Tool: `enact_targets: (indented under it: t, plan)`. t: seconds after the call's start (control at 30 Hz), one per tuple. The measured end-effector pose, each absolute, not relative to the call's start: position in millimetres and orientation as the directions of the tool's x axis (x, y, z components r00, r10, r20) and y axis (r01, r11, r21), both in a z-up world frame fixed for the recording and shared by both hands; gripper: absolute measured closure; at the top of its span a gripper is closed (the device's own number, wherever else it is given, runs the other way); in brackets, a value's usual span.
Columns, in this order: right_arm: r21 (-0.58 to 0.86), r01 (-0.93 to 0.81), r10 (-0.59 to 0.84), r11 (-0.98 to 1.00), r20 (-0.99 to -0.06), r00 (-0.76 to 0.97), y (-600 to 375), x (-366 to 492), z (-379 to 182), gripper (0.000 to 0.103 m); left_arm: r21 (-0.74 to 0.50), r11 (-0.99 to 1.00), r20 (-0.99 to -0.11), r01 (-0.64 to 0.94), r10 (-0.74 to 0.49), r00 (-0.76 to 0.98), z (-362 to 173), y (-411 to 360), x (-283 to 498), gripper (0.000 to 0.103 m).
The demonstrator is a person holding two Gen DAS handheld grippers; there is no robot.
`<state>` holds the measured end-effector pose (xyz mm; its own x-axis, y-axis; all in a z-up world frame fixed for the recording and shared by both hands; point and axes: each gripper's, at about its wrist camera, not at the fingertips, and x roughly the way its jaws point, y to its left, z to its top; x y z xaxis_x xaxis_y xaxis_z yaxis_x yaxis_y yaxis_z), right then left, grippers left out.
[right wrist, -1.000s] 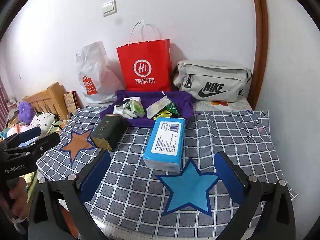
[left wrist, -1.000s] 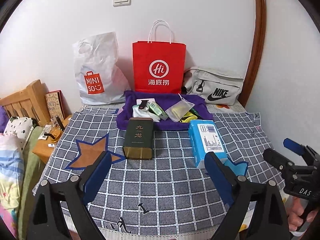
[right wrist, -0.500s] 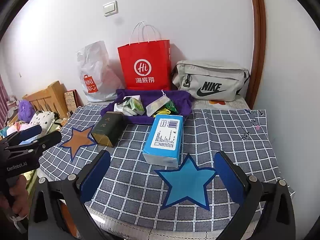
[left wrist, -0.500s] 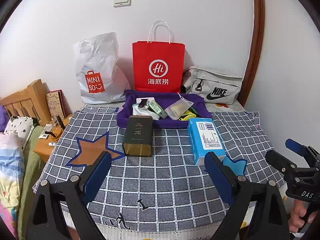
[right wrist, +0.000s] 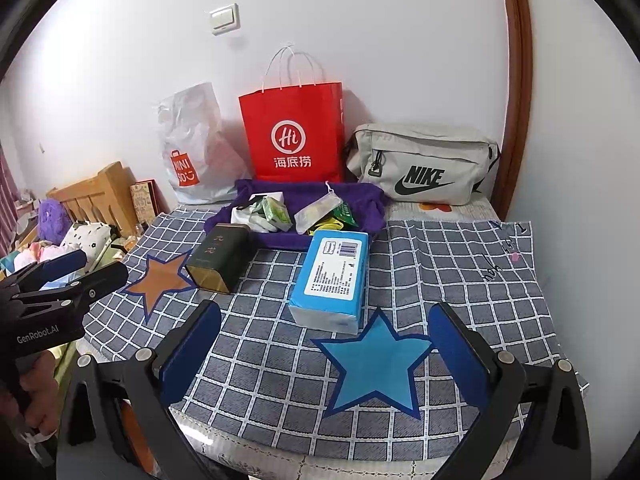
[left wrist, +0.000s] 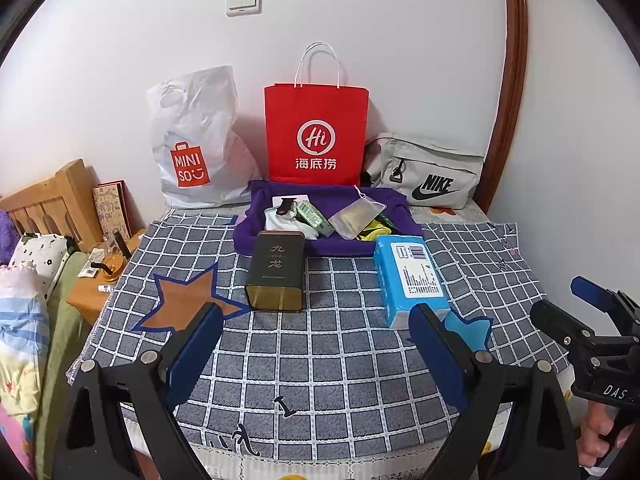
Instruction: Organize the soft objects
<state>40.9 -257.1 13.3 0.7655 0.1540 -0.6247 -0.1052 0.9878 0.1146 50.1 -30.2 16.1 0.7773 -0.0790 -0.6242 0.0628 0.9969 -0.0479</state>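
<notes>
A blue tissue pack point(left wrist: 410, 278) point(right wrist: 332, 276) lies on the checked cloth point(left wrist: 320, 360) point(right wrist: 460, 272), near a blue star patch point(right wrist: 376, 364). A dark green tin point(left wrist: 276, 270) point(right wrist: 218, 256) lies left of it, by an orange star patch point(left wrist: 180, 300). Behind them a purple cloth tray point(left wrist: 248, 228) point(right wrist: 360, 196) holds small packets and pouches. My left gripper point(left wrist: 316, 352) is open and empty above the cloth's front. My right gripper point(right wrist: 326, 348) is open and empty over the blue star.
A white Miniso bag point(left wrist: 196, 140), a red paper bag point(left wrist: 316, 132) and a grey Nike bag point(left wrist: 428, 176) point(right wrist: 424, 170) stand against the wall. A wooden headboard point(left wrist: 52, 204), bedding and a small cluttered stand point(left wrist: 100, 276) are at the left.
Both grippers have drawn back a little from the table, so the objects look slightly farther and more of the cloth's front edge shows. Nothing on the table has moved.
</notes>
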Motion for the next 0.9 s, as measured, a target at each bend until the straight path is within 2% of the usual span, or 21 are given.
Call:
enact_targets:
  t: [0.9]
  plan:
    - [0.110, -0.118, 0.161, 0.987, -0.615, 0.772, -256.5, 38.8, 17.4, 0.001, -0.050, 0.997, -0.621, 0.065, -0.082, 0.779, 19.7, -30.8, 46.1, 0.009]
